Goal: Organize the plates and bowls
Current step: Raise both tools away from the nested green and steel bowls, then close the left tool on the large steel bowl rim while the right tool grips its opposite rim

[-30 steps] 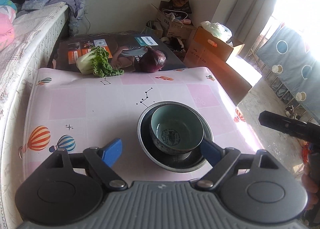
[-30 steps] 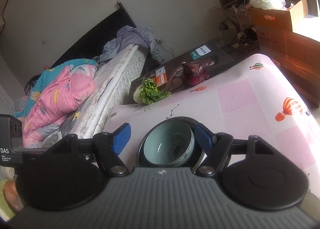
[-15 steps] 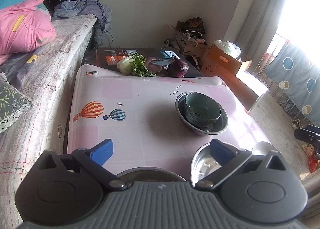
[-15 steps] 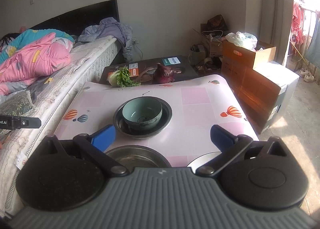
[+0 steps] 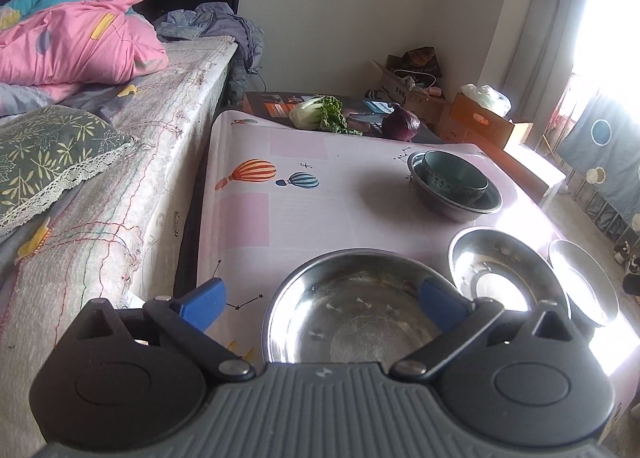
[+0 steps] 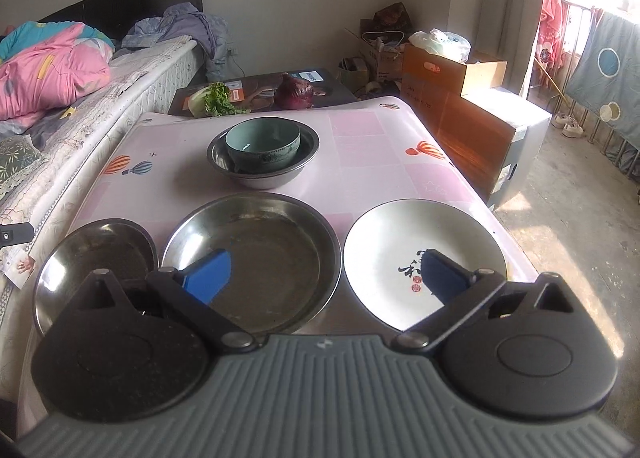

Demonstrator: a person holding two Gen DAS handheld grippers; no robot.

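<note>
Green bowl sits inside metal bowl at far middle of bench. Near edge: small metal dish, big metal pan, white plate in row, side by side. Left tool spread wide, empty, over a metal pan. Right tool spread wide, empty. Metal likely light, slippery; plate likely breakable. Best pinch at rim.

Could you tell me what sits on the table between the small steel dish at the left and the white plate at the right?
A wide steel bowl sits between the small steel dish and the white plate, as the right wrist view shows.
</note>
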